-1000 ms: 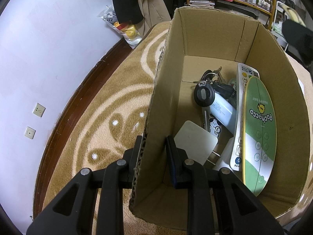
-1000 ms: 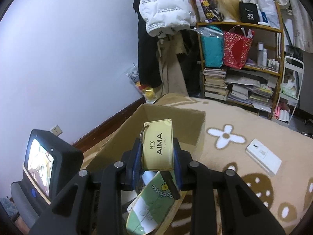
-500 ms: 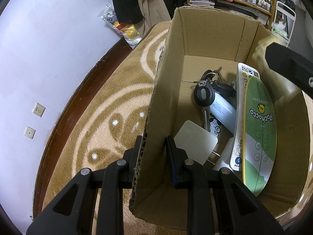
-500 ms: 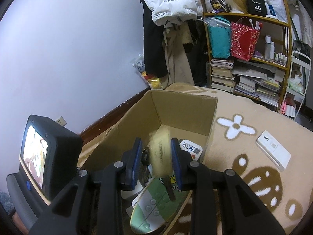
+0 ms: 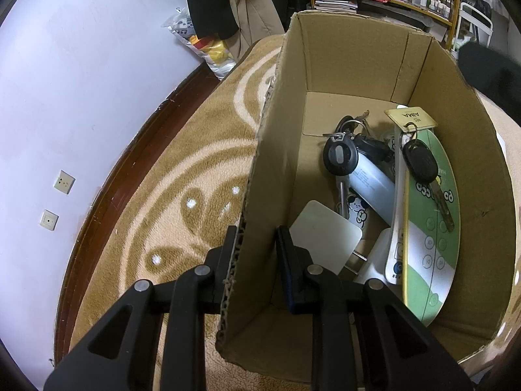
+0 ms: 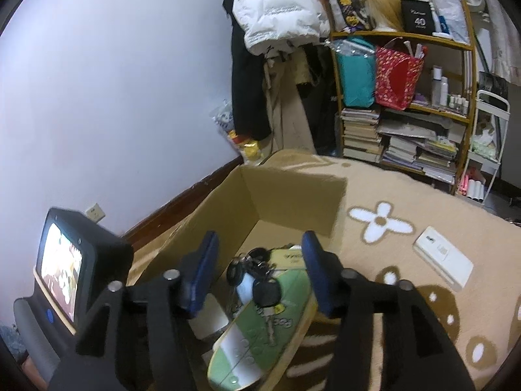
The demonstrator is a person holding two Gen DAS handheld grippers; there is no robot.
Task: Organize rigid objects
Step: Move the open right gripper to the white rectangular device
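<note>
Everything here is placed against the cardboard box [image 5: 325, 65], which stands open on a tan patterned carpet [image 5: 182, 176]. At the box's left wall the left gripper [image 5: 254, 244] is clenched on the cardboard, one finger outside and one inside. Inside the box, nearest that wall, lies a white square card [image 5: 322, 231]; further in sit a round black key fob [image 5: 338, 156] and a white cylinder [image 5: 371, 185]. Toward the right wall, the yellow AIMA tag [image 5: 411, 118] and its black key [image 5: 420, 163] rest on the green-and-white oval board [image 5: 433, 228]. Above the box, the right gripper [image 6: 259, 273] hangs with its blue-padded fingers [image 6: 205, 270] spread apart, gripping nothing. Right of the box, well apart on the carpet, lies a white flat device [image 6: 443, 257].
</note>
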